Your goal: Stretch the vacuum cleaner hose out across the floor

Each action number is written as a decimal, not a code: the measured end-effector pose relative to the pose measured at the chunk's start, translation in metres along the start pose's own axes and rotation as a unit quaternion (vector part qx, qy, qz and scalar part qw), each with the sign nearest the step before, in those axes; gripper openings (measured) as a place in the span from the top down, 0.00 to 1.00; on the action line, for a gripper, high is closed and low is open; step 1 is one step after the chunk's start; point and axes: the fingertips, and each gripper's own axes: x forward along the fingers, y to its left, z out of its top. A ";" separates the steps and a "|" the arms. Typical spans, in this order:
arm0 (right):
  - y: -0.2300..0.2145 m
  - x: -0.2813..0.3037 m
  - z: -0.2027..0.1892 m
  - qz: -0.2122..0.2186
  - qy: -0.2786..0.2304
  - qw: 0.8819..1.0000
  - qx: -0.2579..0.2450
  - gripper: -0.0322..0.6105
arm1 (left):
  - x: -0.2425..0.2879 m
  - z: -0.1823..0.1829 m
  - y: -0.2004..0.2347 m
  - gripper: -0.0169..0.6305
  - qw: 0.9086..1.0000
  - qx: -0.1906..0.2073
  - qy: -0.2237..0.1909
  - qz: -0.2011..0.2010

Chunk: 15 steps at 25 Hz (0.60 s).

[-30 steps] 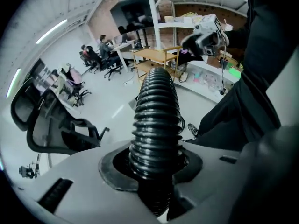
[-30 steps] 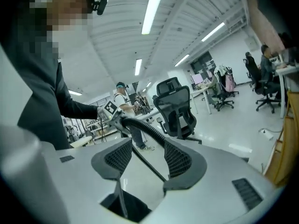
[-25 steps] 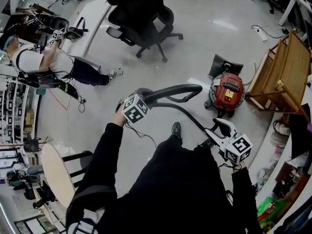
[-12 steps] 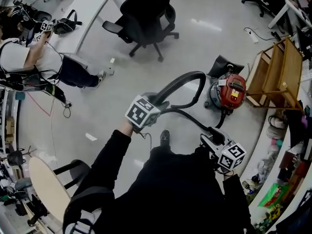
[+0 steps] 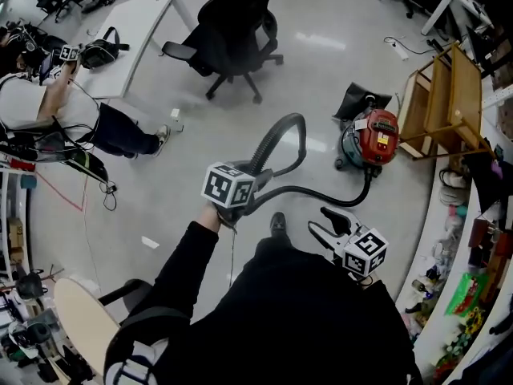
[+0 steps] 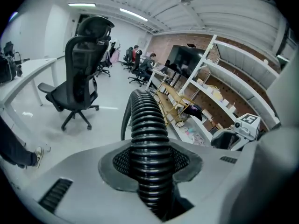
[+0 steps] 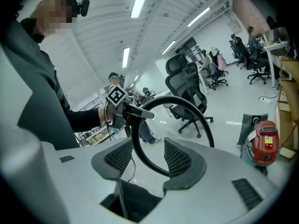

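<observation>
The left gripper (image 6: 150, 160) has its fingers clamped on the hose (image 5: 276, 139). The right gripper (image 7: 142, 160) has its fingers apart and empty. A hard pull could tip the vacuum cleaner (image 5: 377, 139).

Black long sleeves (image 5: 180, 271), black shoe (image 5: 277, 221), grey left gripper (image 5: 255, 179) and right gripper (image 5: 322, 220), each with black-and-white marker cube (image 5: 227, 186), dark meshed fingers (image 7: 179, 157).

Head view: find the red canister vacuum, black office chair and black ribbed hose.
Red canister vacuum (image 5: 377, 135): head view, red top.
Black office chair (image 5: 234, 38): head view, seat.
Black ribbed hose (image 5: 271, 137): head view, raised loop.
</observation>
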 end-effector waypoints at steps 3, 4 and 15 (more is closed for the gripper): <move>0.010 -0.030 -0.014 -0.011 -0.021 1.000 -0.002 0.61 | -0.011 -0.021 -0.026 0.75 1.000 -0.009 -0.004 0.018; 0.015 -0.041 -0.022 -0.011 -0.029 1.000 -0.003 0.62 | -0.015 -0.028 -0.036 0.75 1.000 -0.011 -0.006 0.027; 0.071 -0.145 -0.167 0.021 -0.021 0.998 0.052 0.63 | -0.056 -0.121 -0.174 0.74 0.991 -0.073 -0.069 0.088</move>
